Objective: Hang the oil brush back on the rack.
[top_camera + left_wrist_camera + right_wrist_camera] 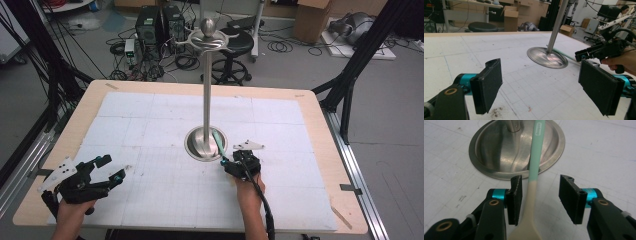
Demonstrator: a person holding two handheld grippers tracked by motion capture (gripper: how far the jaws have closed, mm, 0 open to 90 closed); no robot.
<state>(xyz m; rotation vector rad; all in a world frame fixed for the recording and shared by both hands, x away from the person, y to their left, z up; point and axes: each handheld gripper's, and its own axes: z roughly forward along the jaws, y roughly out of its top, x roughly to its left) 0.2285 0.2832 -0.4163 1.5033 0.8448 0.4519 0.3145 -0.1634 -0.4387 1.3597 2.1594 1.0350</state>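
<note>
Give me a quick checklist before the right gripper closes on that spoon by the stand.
1. Spoon between the right gripper jaws: ok.
2. Pads pressing on the handle: not ok, a gap shows on the right side.
3. Handle centred in the jaws: not ok, it sits near the left pad.
4. Handle end resting on the stand base: ok.
5. Left gripper open and off to the side: ok.

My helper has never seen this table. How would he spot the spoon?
Find the tall steel stand mid-table. The spoon leans on its round base, handle end in the dish, between the right gripper jaws. It alone is mint green fading to cream.
</note>
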